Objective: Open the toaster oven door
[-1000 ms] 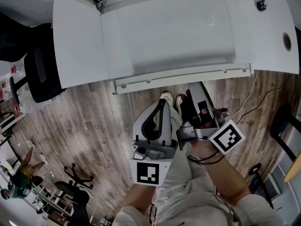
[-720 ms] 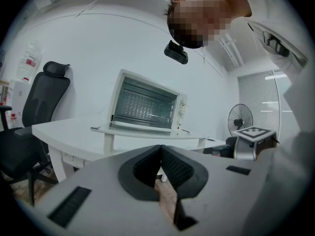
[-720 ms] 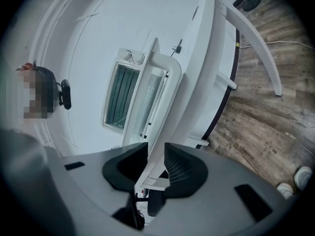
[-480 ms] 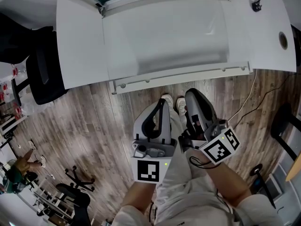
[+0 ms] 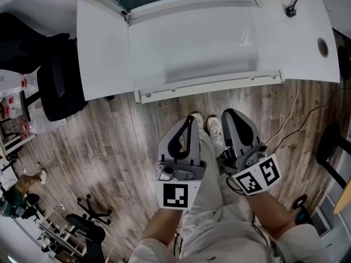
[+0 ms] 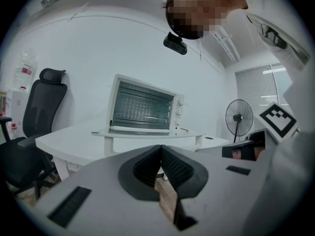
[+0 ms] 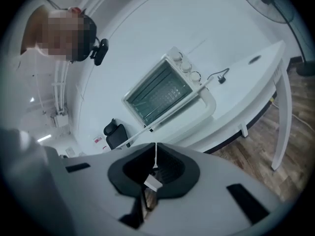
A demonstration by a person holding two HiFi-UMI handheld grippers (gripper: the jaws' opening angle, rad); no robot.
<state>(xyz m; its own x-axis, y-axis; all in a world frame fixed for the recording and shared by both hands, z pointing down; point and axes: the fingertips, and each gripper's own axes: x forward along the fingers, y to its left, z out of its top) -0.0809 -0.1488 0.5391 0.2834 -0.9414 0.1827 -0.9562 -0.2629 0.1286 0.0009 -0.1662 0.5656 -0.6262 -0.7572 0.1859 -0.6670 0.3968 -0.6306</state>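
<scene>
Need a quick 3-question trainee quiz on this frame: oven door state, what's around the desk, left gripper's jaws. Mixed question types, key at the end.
1. True or false: the toaster oven door is already open.
2. In the left gripper view, what stands to the left of the desk? A) a ladder B) a black office chair C) a bicycle
3. Short answer: how do the jaws of the left gripper stand, and is anything between them?

Key:
1. False; the door is closed.
2. B
3. Shut together, with nothing between them.
</scene>
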